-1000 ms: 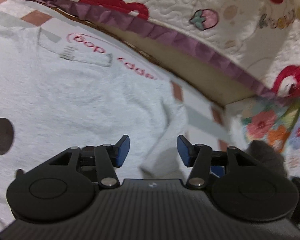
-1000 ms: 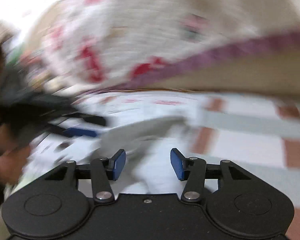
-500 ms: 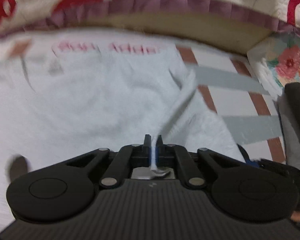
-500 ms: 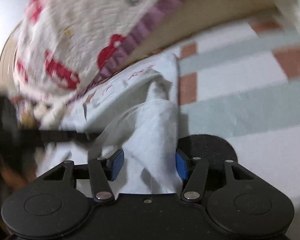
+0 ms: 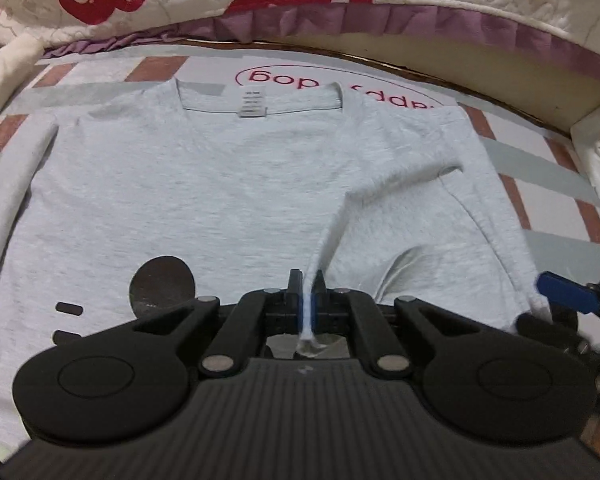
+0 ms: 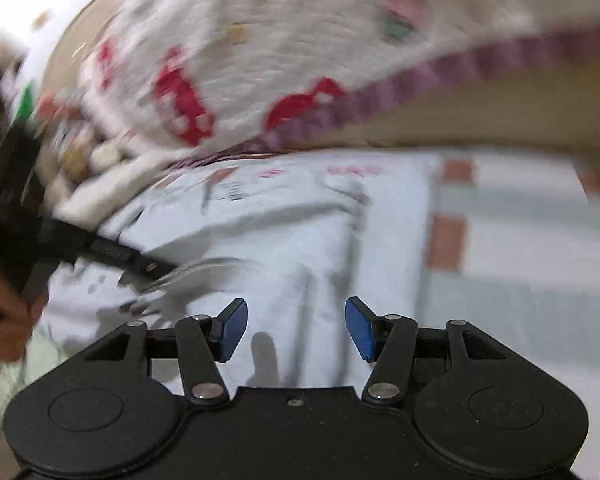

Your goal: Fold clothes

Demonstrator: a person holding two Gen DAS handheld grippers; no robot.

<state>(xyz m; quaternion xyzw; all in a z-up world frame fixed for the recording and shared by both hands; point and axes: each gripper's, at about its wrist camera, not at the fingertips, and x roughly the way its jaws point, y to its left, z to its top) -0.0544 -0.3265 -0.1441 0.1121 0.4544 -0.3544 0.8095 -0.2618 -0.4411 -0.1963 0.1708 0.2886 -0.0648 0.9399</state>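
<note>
A light grey long-sleeved shirt (image 5: 204, 200) lies flat on a checked mat, collar and label at the far side. My left gripper (image 5: 308, 304) is shut on the cuff of the shirt's right sleeve (image 5: 380, 196), which stretches taut across the body from the far right shoulder. The other sleeve (image 5: 16, 184) lies along the left edge. My right gripper (image 6: 296, 328) is open above the shirt (image 6: 300, 240) near its side edge, nothing between its blue pads. One blue pad of the right gripper (image 5: 564, 298) shows at the right edge of the left wrist view. The right wrist view is blurred.
A quilted cover with red prints and a purple frill (image 5: 380, 20) hangs along the far side of the mat (image 5: 540, 168). A dark round mark (image 5: 162, 286) sits on the shirt near my left gripper. The left gripper's body (image 6: 112, 252) and a hand (image 6: 8, 320) show at left.
My left gripper closed on the sleeve cuff and has drawn it across the shirt toward the middle. My right gripper swung over the shirt's side and stayed open.
</note>
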